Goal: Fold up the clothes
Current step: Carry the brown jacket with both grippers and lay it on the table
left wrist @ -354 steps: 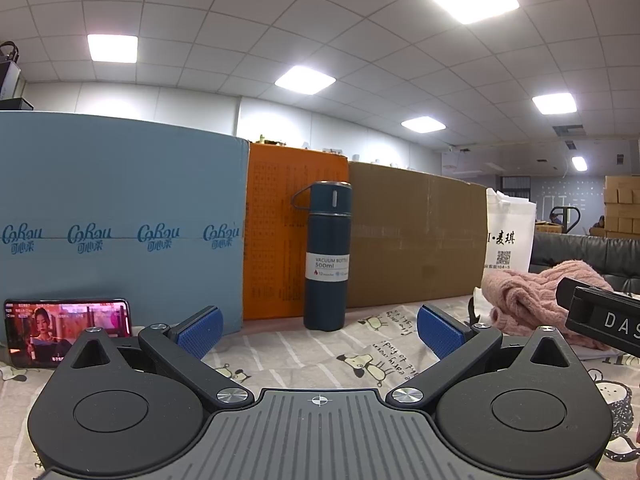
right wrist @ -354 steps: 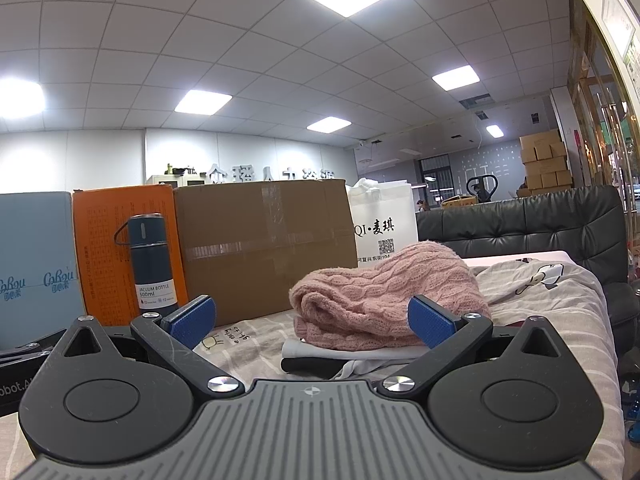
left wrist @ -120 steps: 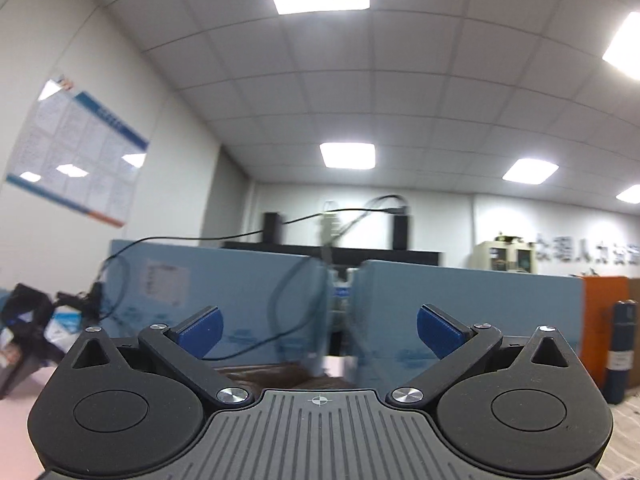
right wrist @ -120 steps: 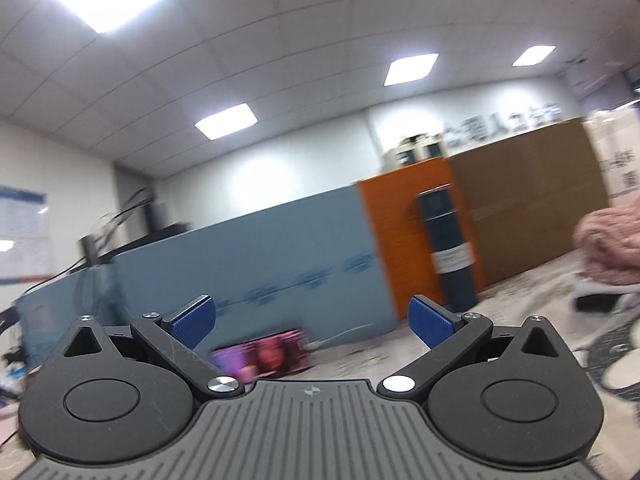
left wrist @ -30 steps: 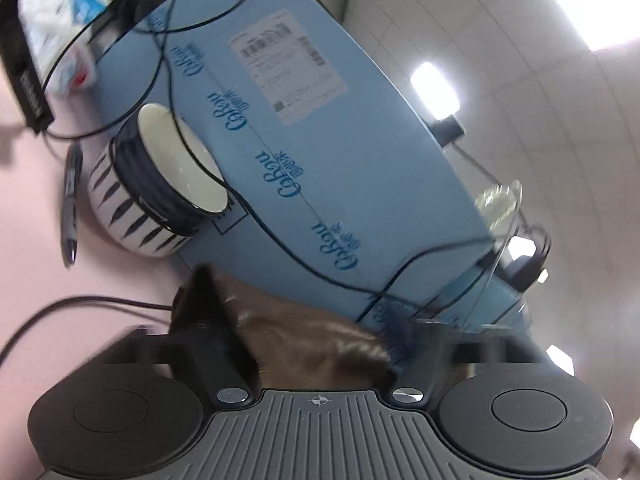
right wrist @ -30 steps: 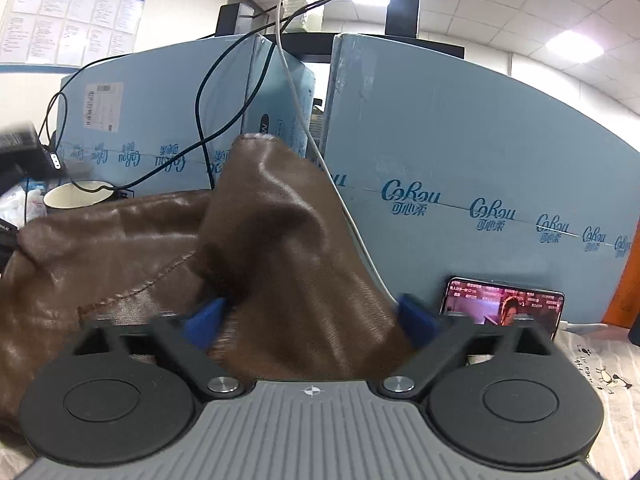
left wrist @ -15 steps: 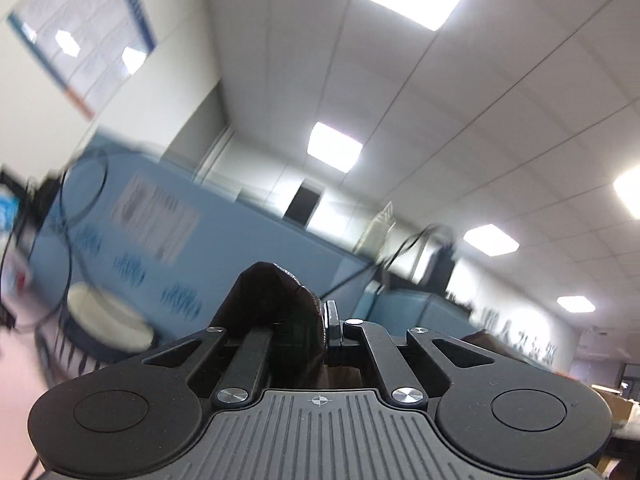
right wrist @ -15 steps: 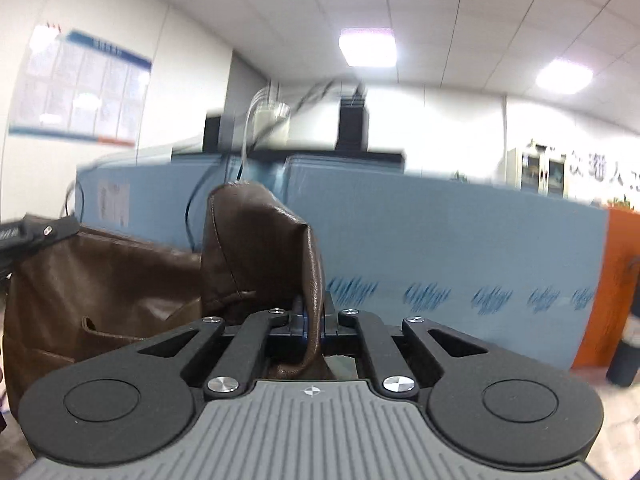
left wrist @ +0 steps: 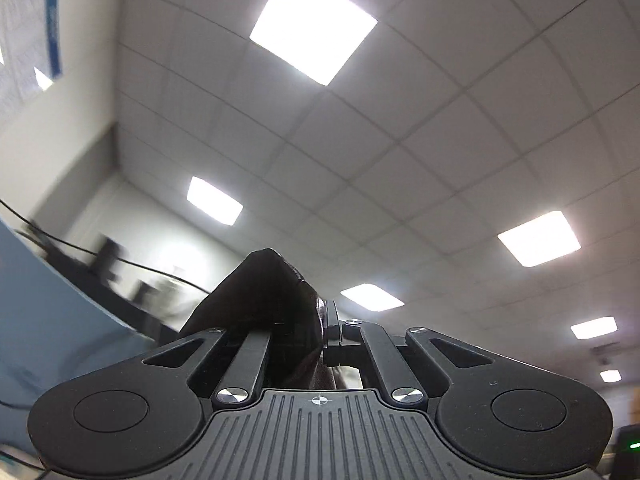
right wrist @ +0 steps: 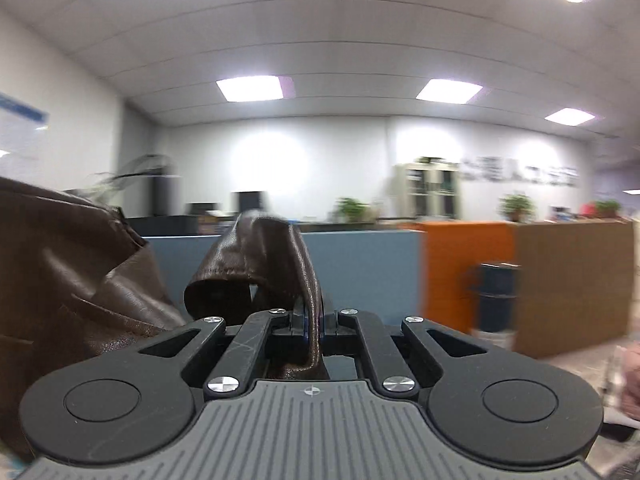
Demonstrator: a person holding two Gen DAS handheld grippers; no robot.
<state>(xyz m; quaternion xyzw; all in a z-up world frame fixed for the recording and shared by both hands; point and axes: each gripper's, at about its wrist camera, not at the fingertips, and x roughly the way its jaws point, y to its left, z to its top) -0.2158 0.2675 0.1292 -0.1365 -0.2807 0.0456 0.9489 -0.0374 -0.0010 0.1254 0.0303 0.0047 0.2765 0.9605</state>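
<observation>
A brown leather garment hangs at the left of the right wrist view. My right gripper is shut on a fold of it, which stands up between the jaws. In the left wrist view my left gripper is shut on another dark fold of the same garment and points up at the ceiling. Both grippers hold the garment lifted off the table. The rest of the garment below the grippers is hidden.
A blue partition, an orange box and a cardboard box stand behind the table. A dark blue vacuum bottle stands before them. A pink knit shows at the right edge. A blue panel is at left.
Both grippers have risen with the leather garment held in them. The left camera has tilted further up to the ceiling; the right view has swung right, showing the boxes and bottle.
</observation>
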